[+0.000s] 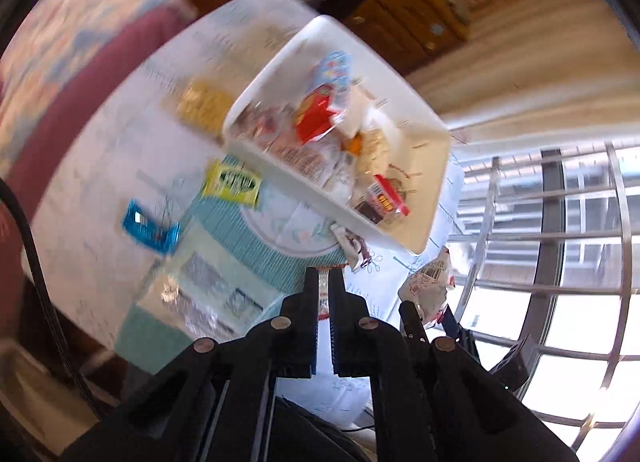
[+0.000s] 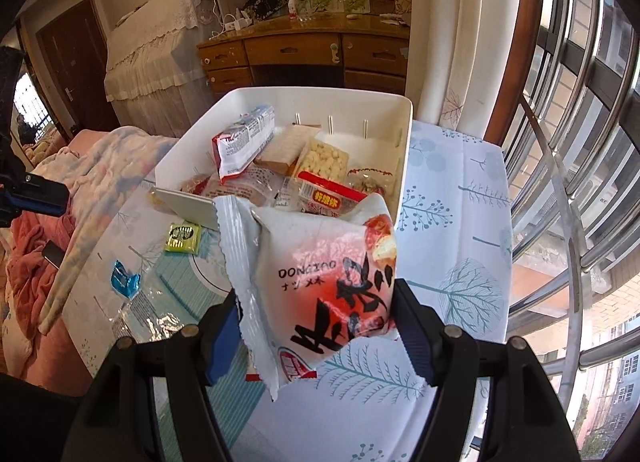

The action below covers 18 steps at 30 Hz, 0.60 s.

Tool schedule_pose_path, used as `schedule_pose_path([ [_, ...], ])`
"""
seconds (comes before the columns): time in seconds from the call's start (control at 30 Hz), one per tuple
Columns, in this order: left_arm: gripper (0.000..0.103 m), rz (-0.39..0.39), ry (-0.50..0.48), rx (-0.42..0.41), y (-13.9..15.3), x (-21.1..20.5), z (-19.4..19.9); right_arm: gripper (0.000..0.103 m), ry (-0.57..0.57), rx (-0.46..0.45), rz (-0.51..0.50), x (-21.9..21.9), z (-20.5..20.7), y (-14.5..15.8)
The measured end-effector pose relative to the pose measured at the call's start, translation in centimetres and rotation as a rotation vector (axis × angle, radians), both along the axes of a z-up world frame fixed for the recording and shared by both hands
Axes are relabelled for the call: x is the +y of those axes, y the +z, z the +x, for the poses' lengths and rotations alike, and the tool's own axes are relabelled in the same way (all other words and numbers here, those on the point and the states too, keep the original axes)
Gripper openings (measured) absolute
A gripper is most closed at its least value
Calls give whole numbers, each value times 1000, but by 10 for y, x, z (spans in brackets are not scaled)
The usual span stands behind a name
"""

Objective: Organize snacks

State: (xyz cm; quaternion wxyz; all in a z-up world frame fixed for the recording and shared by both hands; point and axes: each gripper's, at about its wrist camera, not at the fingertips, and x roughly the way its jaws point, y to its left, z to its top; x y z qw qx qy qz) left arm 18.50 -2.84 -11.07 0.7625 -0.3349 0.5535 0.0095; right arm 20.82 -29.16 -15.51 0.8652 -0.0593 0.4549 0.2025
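A white bin (image 1: 256, 151) (image 2: 404, 149) holds several snack packs. My left gripper (image 1: 325, 278) is shut on a thin snack sachet (image 1: 352, 248), held above the table just in front of the bin. My right gripper (image 2: 316, 302) is shut on a puffy white and red snack bag (image 2: 320, 282), held above the table just before the bin's near wall. That bag also shows in the left wrist view (image 1: 430, 282). A yellow-green packet (image 1: 232, 181) (image 2: 183, 238) and a blue wrapper (image 1: 150, 227) (image 2: 125, 280) lie on the table left of the bin.
The table has a white tree-print cloth (image 2: 452, 221) and a teal mat (image 1: 256, 246). A yellow snack (image 1: 204, 103) lies beside the bin. A bed with blankets (image 2: 60, 197) is at left, a wooden desk (image 2: 304, 53) behind, window railings (image 2: 560, 181) at right.
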Motion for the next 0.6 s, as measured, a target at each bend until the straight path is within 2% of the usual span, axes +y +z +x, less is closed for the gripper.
schedule_pose_path([
  [0.1,3,52,-81,-55,19,-4,10,70,-23,-21,14,6,2,8],
  [0.3,3,143,-201,-156,36,-6,35,70,-67,-56,39,26,15,20],
  [0.47,3,188,-260,-234,42,0,48,70,-93,-72,47,46,32,22],
  [0.6,3,201,-297,-264,36,7,58,70,-109,-68,66,59,44,21],
])
